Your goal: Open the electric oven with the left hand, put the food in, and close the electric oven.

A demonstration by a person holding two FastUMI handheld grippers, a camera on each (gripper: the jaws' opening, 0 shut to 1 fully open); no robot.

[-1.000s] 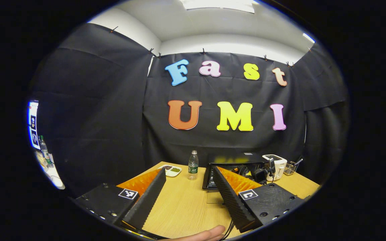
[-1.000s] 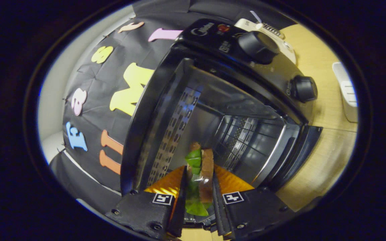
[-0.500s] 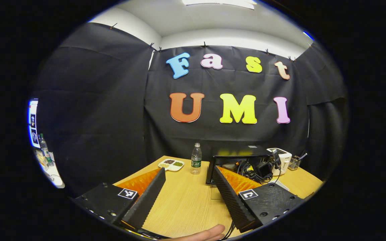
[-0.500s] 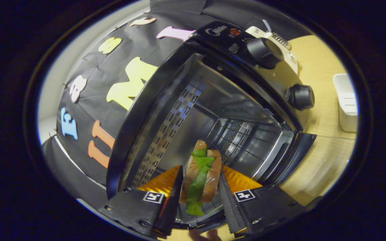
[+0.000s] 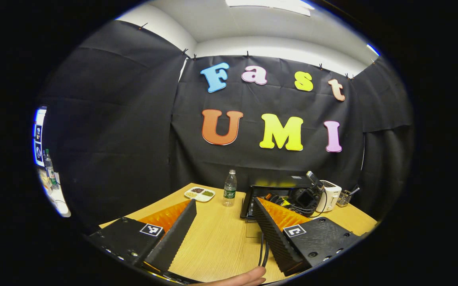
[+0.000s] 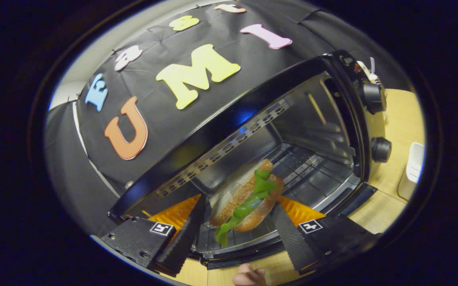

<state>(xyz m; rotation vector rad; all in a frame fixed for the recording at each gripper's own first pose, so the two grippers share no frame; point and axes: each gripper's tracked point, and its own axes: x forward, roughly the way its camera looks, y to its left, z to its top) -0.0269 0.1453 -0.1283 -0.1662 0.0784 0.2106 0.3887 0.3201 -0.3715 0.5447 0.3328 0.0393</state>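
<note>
Two of the three task steps look done or nearly so: the black electric oven (image 6: 292,131) stands open at centre-right of the right gripper view, and the sandwich of brown bread with green lettuce (image 6: 249,194) sits at lower centre over the wire rack (image 6: 312,174) in the oven mouth. The right gripper (image 6: 239,222) has its fingers spread to either side of the sandwich; whether either finger touches it I cannot tell, so the release looks under way or complete. Left to do, by my judgement: withdraw, then close the door. In the left gripper view the left gripper (image 5: 223,220) is spread wide and empty at bottom centre, above the light wooden bench (image 5: 221,242), with the oven well apart at centre-right. A brand mark on the oven's control panel is too small to read.
</note>
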